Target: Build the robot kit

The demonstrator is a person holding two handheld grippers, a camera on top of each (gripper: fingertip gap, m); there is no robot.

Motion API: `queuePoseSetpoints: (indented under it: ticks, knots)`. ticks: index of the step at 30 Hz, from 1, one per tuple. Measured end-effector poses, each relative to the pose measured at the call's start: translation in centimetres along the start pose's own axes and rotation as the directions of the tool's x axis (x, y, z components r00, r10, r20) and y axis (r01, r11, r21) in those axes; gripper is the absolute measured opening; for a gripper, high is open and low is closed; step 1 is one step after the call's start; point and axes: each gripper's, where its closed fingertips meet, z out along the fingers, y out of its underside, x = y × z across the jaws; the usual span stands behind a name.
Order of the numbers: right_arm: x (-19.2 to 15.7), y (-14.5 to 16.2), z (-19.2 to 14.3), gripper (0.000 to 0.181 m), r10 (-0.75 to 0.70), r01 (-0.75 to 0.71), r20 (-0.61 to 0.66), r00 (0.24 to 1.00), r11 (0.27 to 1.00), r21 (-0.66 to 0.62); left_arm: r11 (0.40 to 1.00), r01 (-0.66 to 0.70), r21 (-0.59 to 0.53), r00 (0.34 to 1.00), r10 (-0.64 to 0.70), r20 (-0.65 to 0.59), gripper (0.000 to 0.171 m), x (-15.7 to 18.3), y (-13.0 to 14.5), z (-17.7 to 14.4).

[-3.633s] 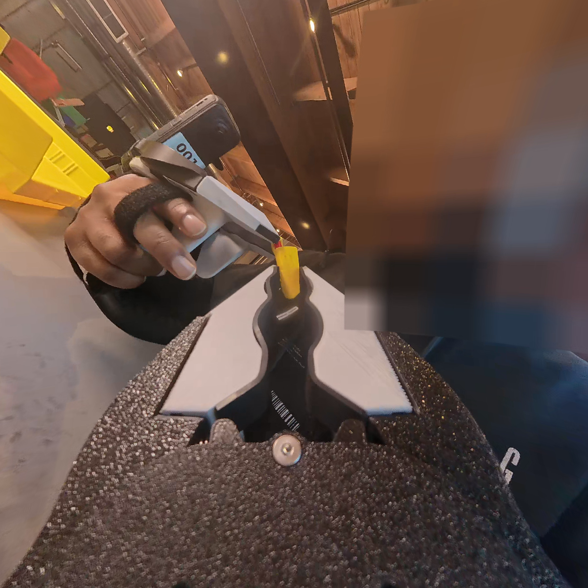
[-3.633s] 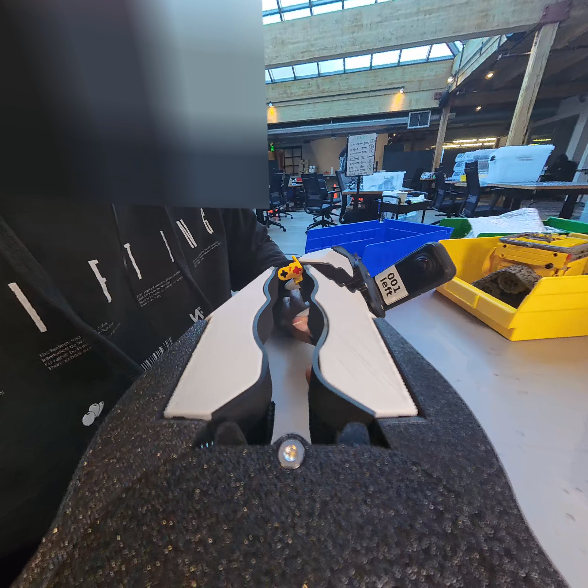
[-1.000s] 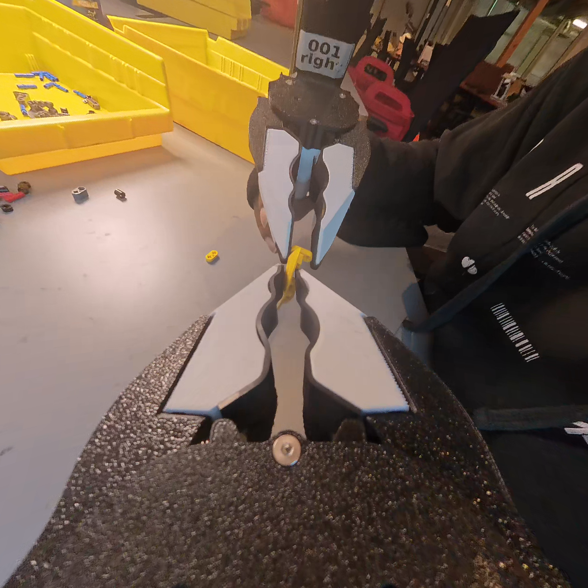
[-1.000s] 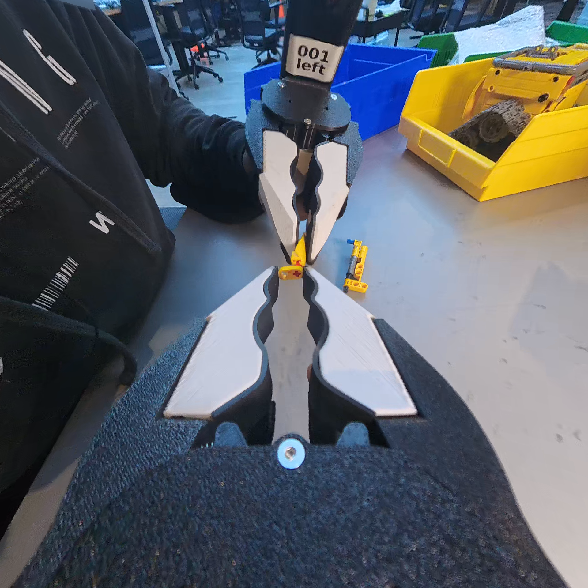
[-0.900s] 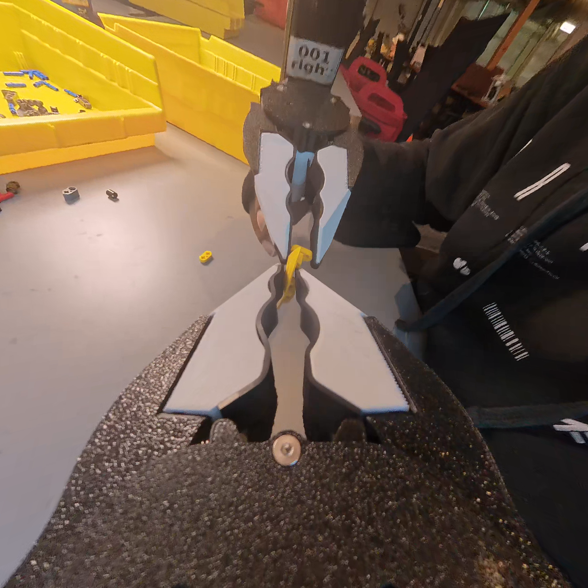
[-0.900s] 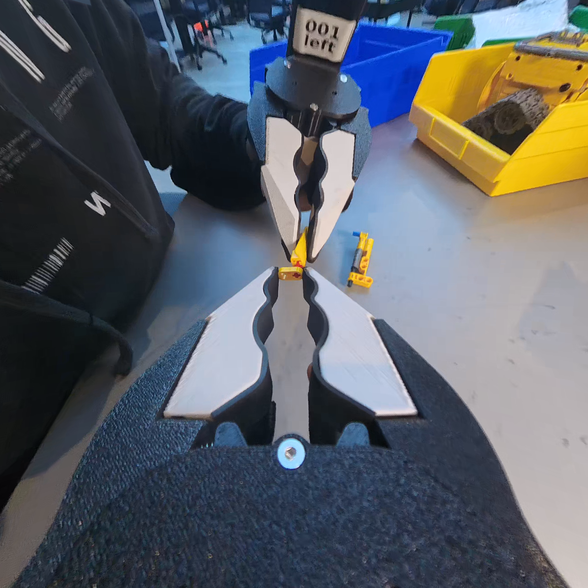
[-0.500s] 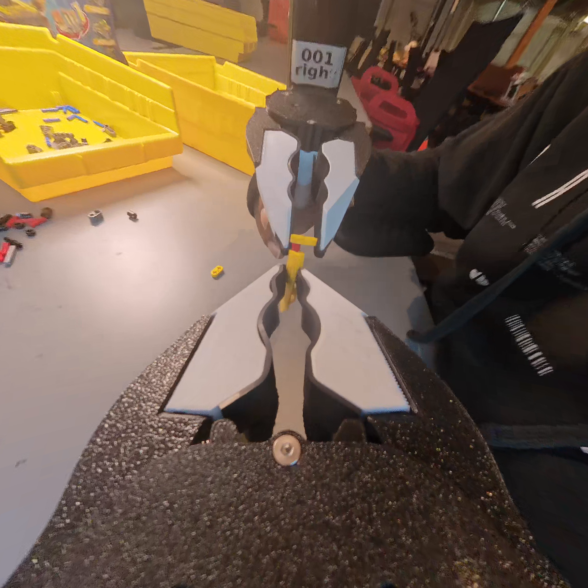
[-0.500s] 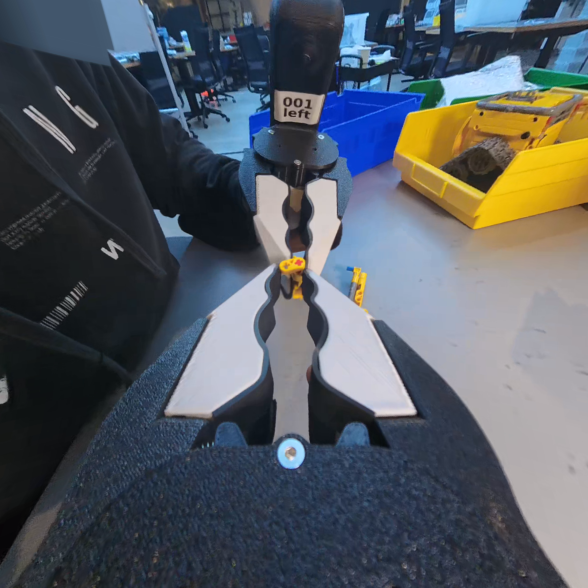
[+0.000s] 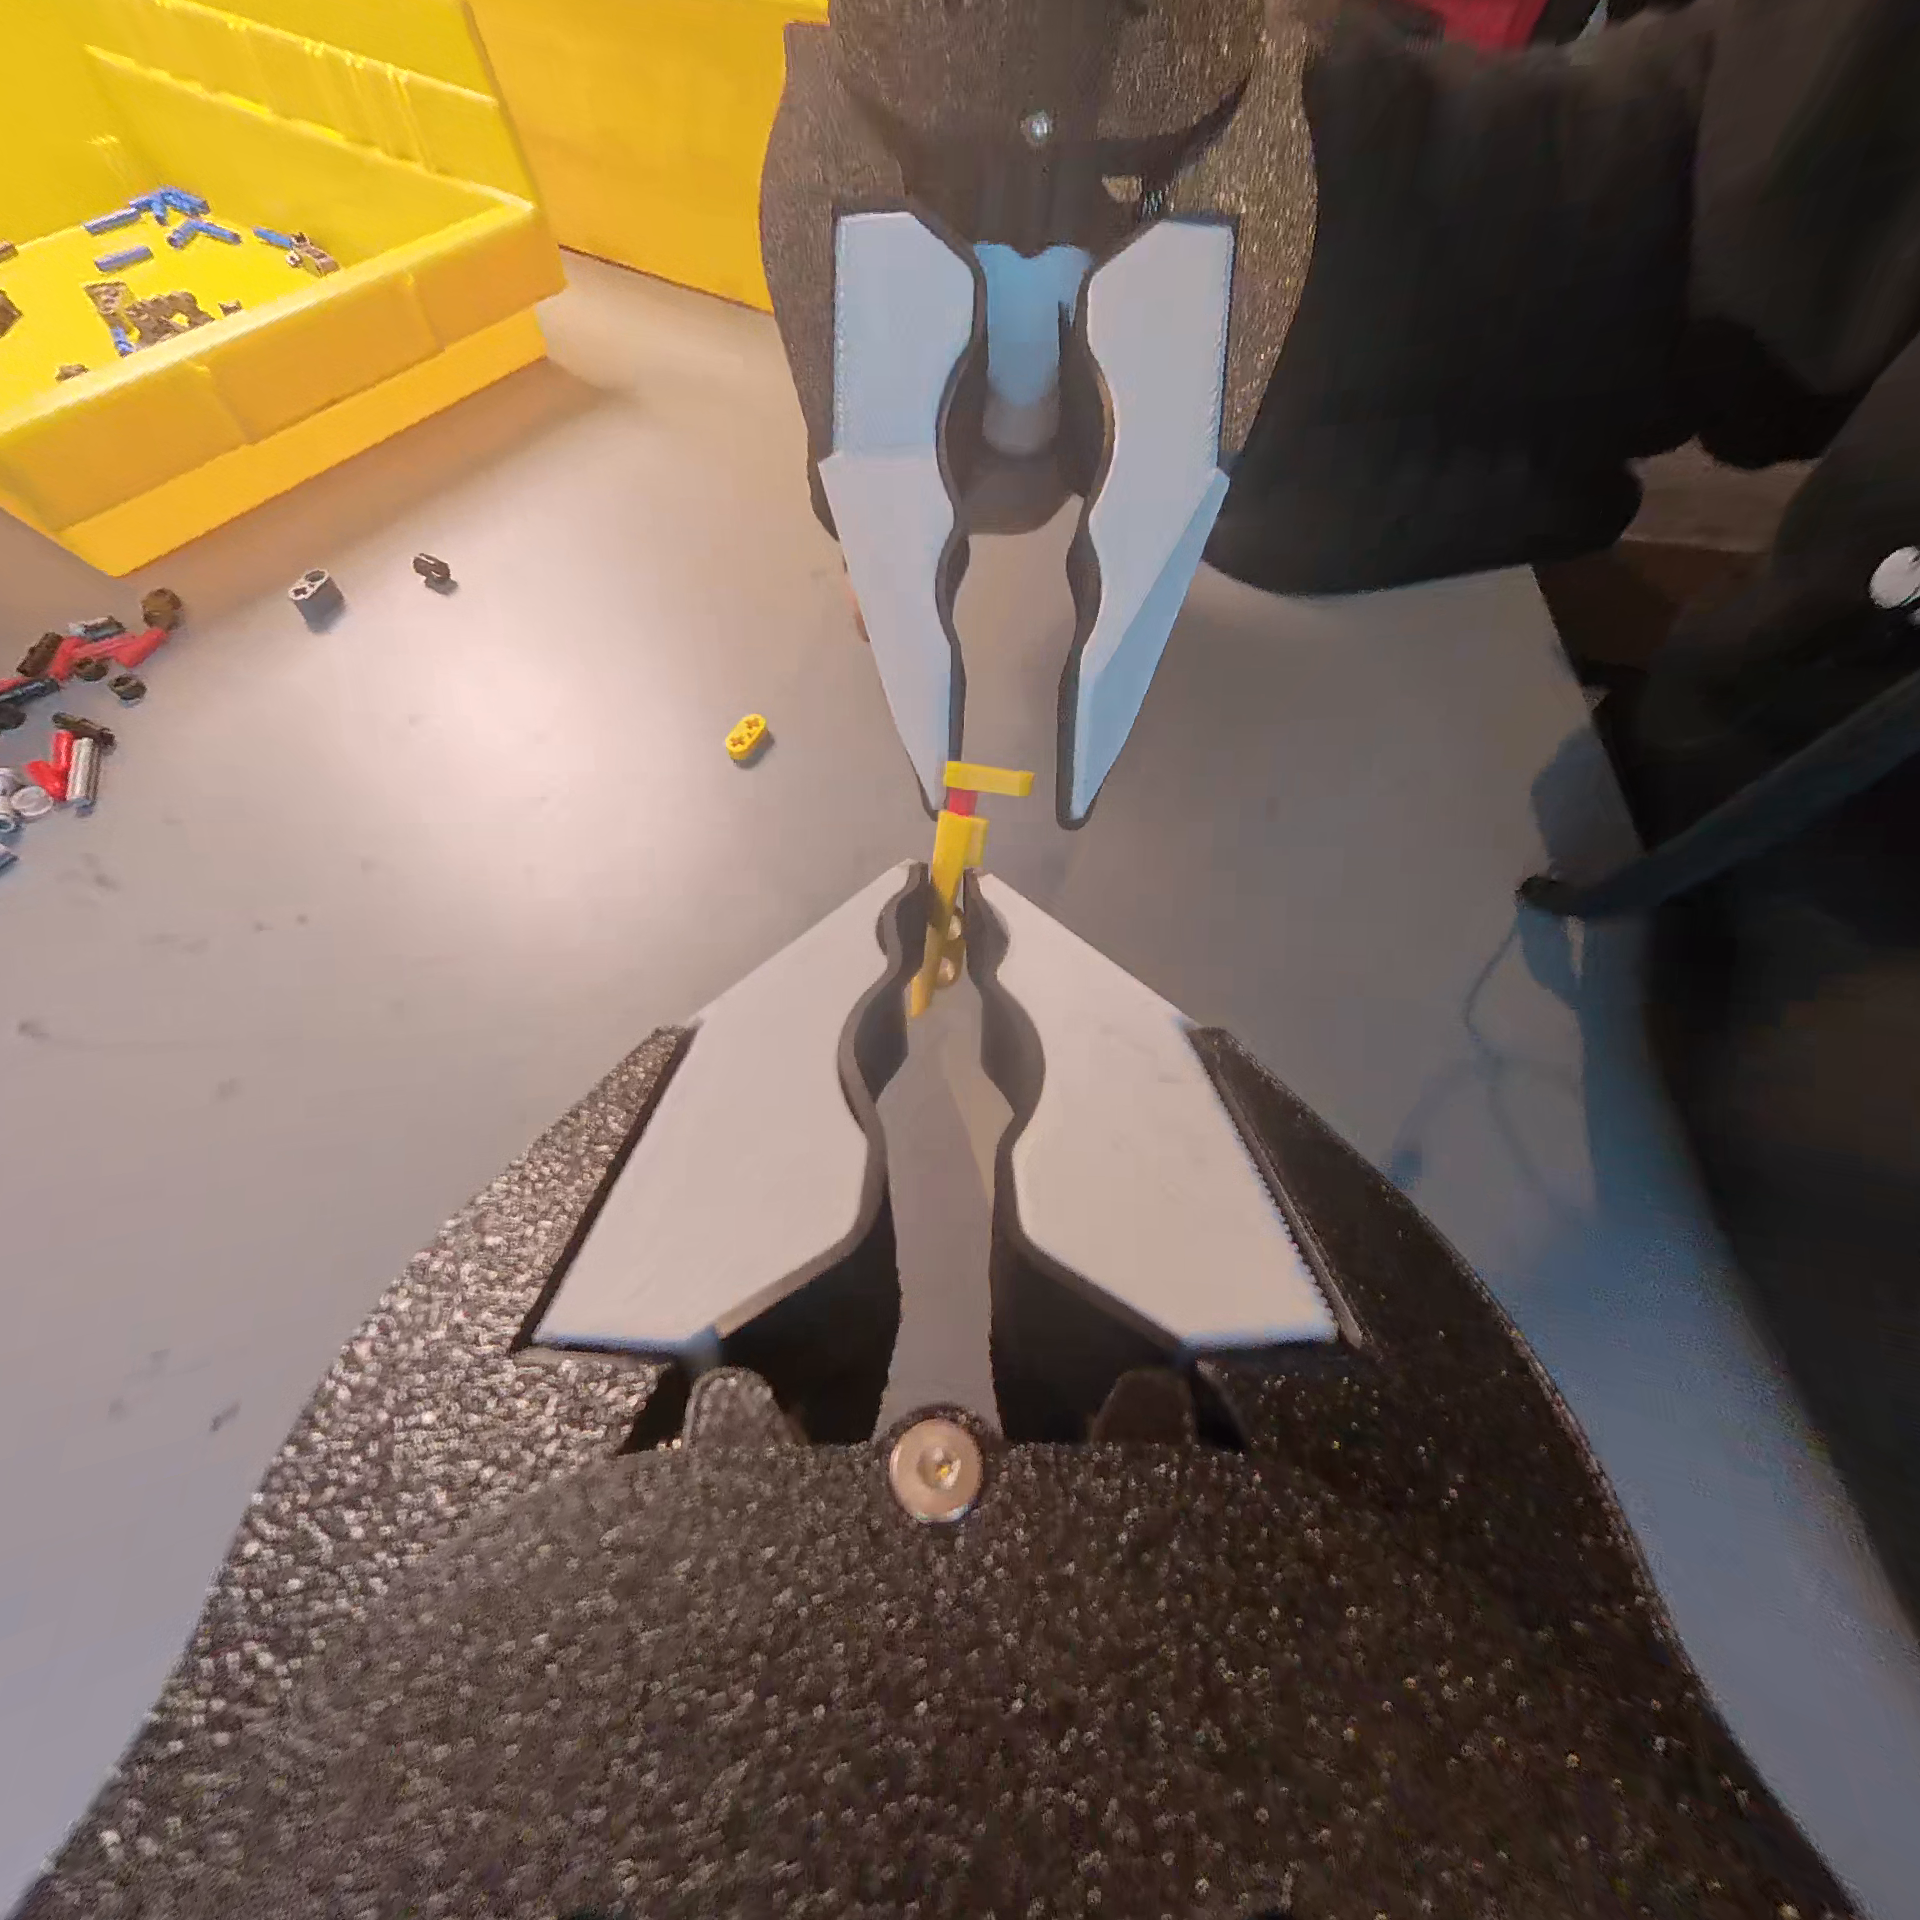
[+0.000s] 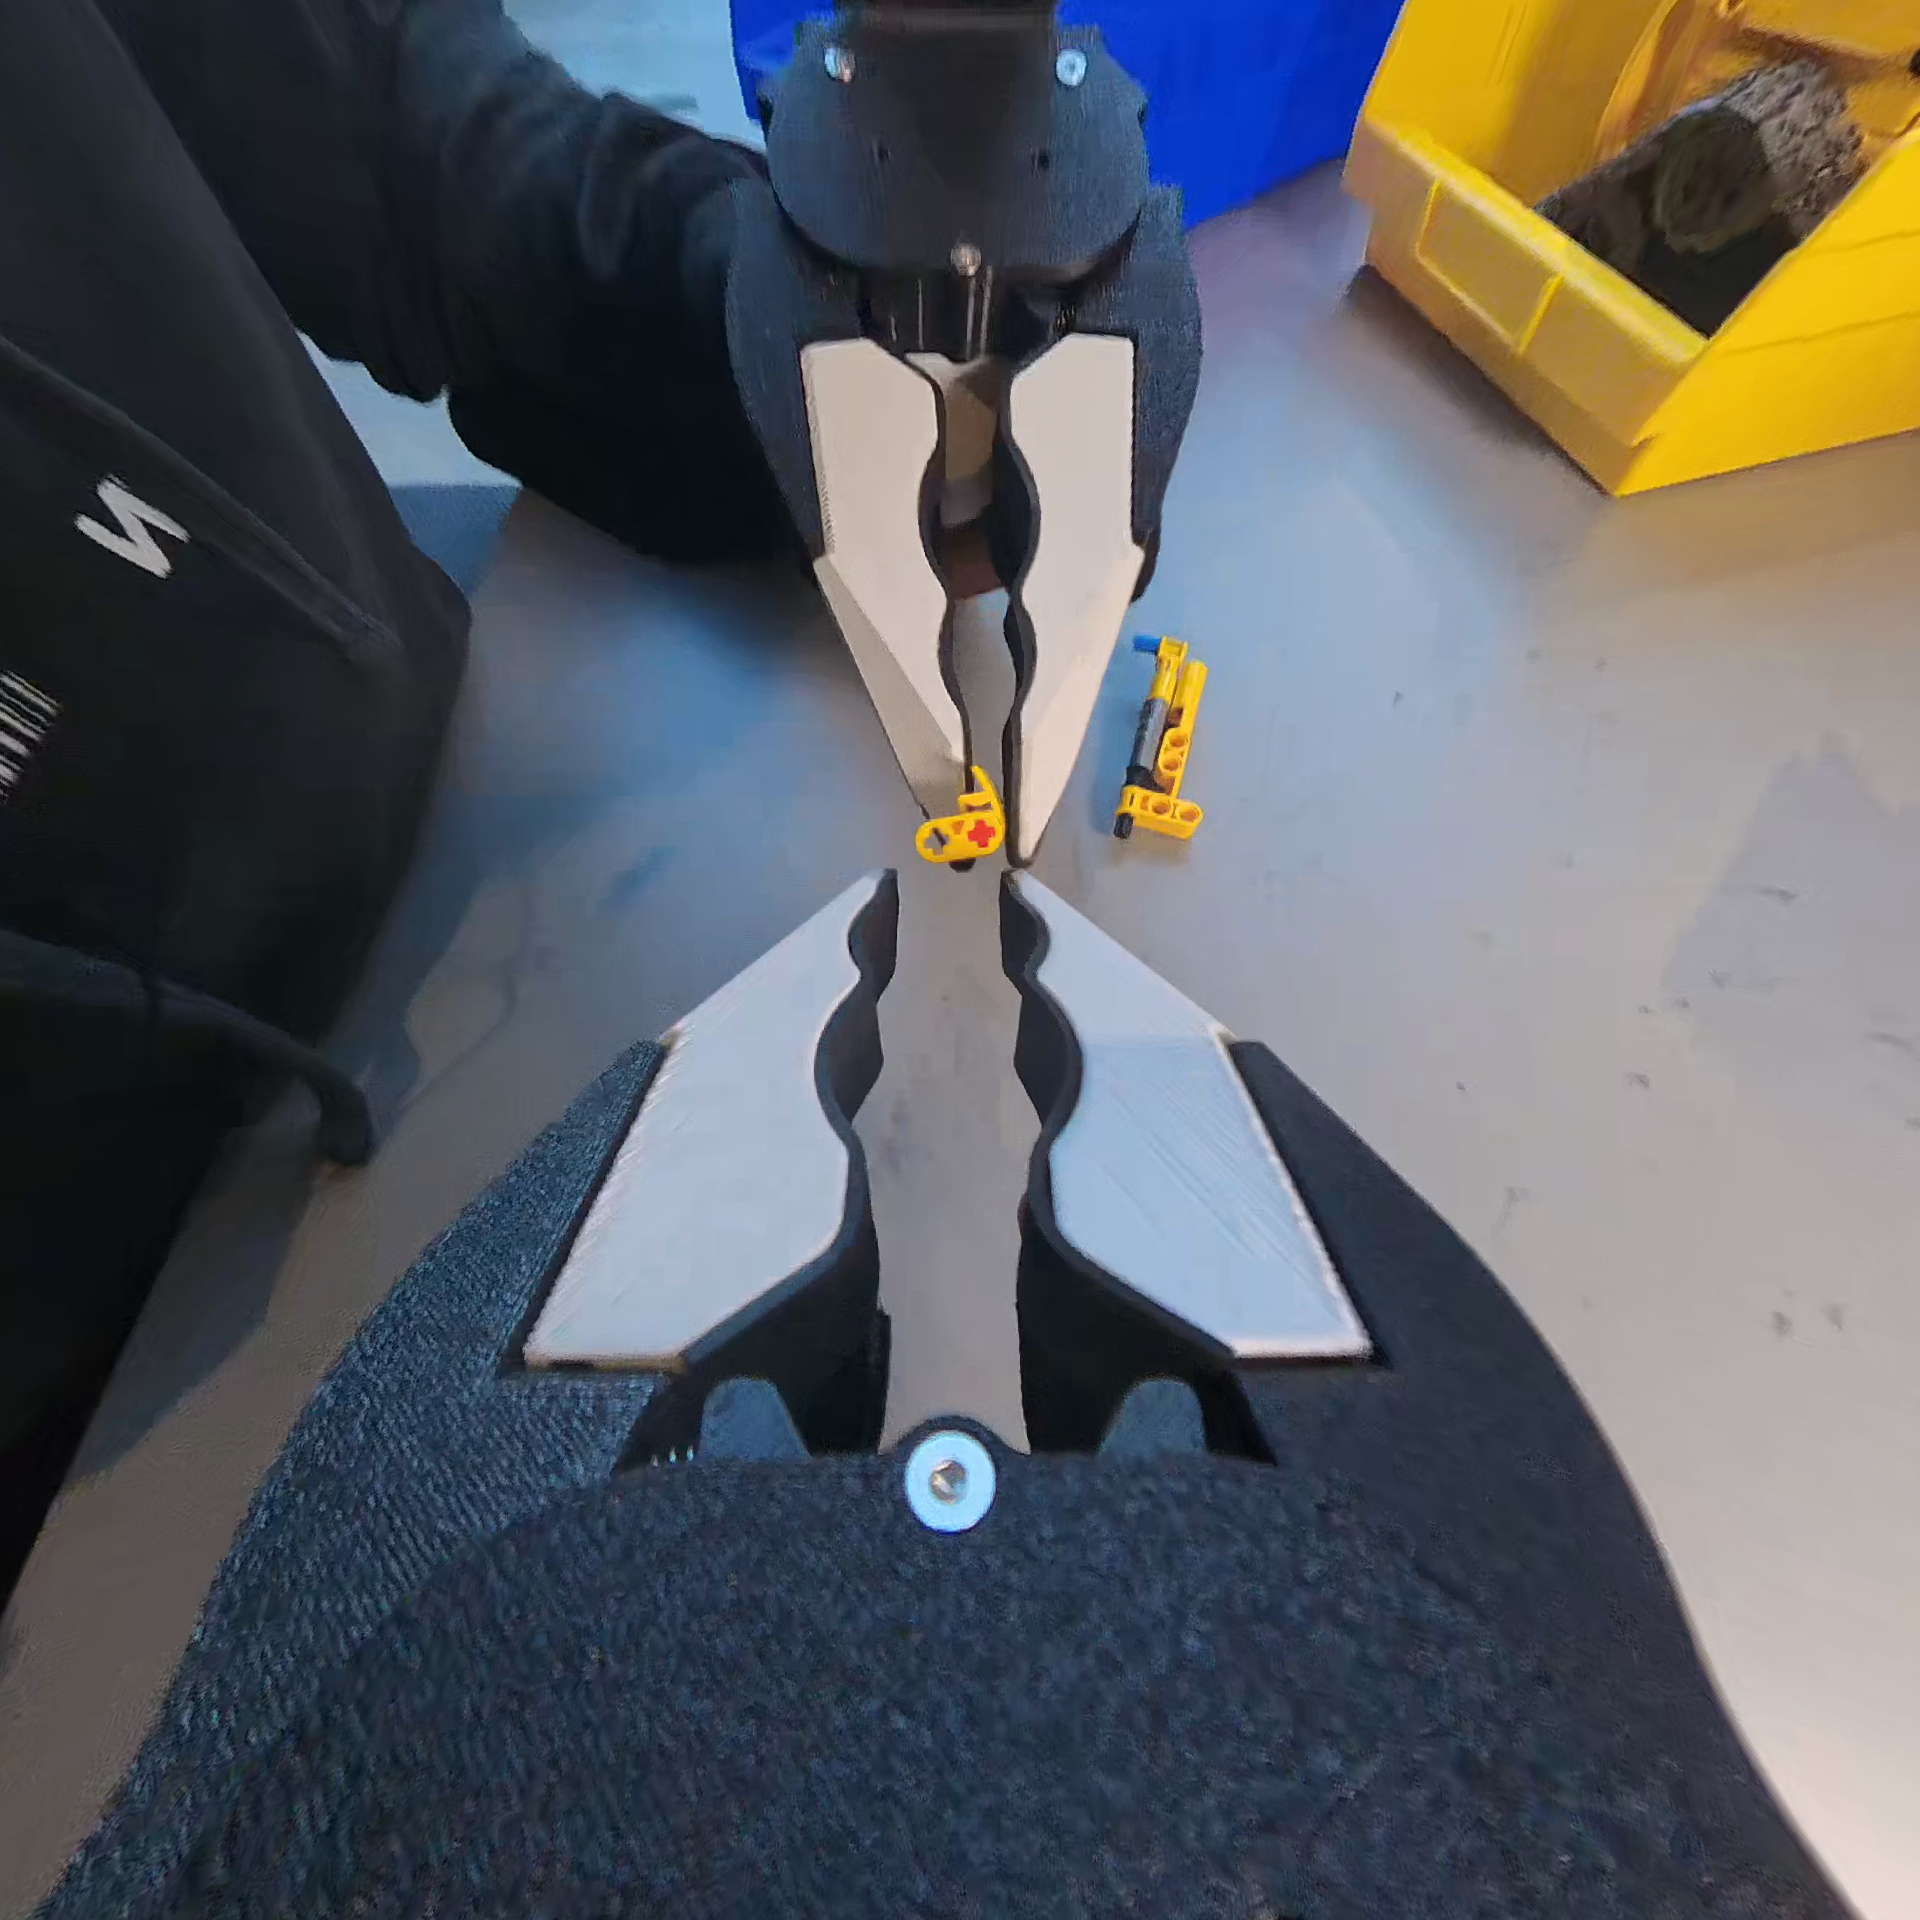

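A grey table [image 9: 312, 1039] carries everything. In the left wrist view a big yellow bin [image 9: 260, 343] stands at the far left, with small blue and dark parts inside. In the right wrist view another yellow bin [image 10: 1558, 343] stands at the far right with a dark tracked piece in it, and a blue bin [image 10: 1247, 94] is behind the other gripper. A person's black sleeve [image 10: 540, 239] enters from the left in this view.

The left gripper [image 9: 943, 883] is clenched on a yellow piece [image 9: 951, 883], a small assembly of thin yellow beams joined by a red pin. Its fingers pinch the lower beam, and the upper short beam stands above the tips. In the right wrist view the same piece [image 10: 964, 826] hangs at the tips of the left gripper [image 10: 987, 842], held in the air above the table.

The right gripper [image 10: 948, 883] is released: its fingers stand apart with a clear gap, and nothing is between them. Its tips are just beside the piece, on both sides of the top beam in the left wrist view [image 9: 997, 800].

A second yellow assembly [image 10: 1162, 743] with a dark rod lies on the table, just right of the left gripper. A single small yellow link [image 9: 746, 734] lies on the table left of the grippers. Farther left, loose red, black and grey small parts [image 9: 73, 696] are scattered near the yellow bin.
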Motion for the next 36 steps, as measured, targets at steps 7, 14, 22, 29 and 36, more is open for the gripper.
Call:
queuePoseSetpoints:
  ticks: [7, 14, 22, 29, 36]
  knots:
    - [-0.1, 1.4, 0.5, 0.000, -0.093, 0.090, -0.025, 0.995, 0.991, -0.095, 0.994, -0.063, -0.094, 0.998, 0.065, 0.012, 0.005, 0.3, 1.7, 1.0]
    - [2.0, 0.0, -0.9, 0.000, -0.049, 0.050, -0.118, 0.992, 0.999, 0.001, 0.992, -0.028, -0.123, 0.999, 0.032, 0.034, 0.005, -0.4, 2.3, 1.1]
    - [2.5, 0.8, -1.0, 0.014, -0.007, 0.007, -0.093, 0.996, 1.000, 0.001, 0.980, -0.002, -0.198, 0.999, 0.011, 0.043, 0.005, -0.5, 3.7, 1.3]
    - [1.8, 2.7, 0.3, 0.018, -0.009, 0.004, -0.047, 0.999, 0.995, -0.096, 0.959, -0.038, -0.282, 0.997, 0.055, 0.054, 0.005, -0.5, 5.2, 1.6]
    - [1.1, 3.4, 0.8, 0.018, -0.013, 0.010, -0.021, 1.000, 0.991, -0.134, 0.959, -0.031, -0.283, 0.998, 0.047, 0.050, 0.005, -0.6, 5.2, 1.5]
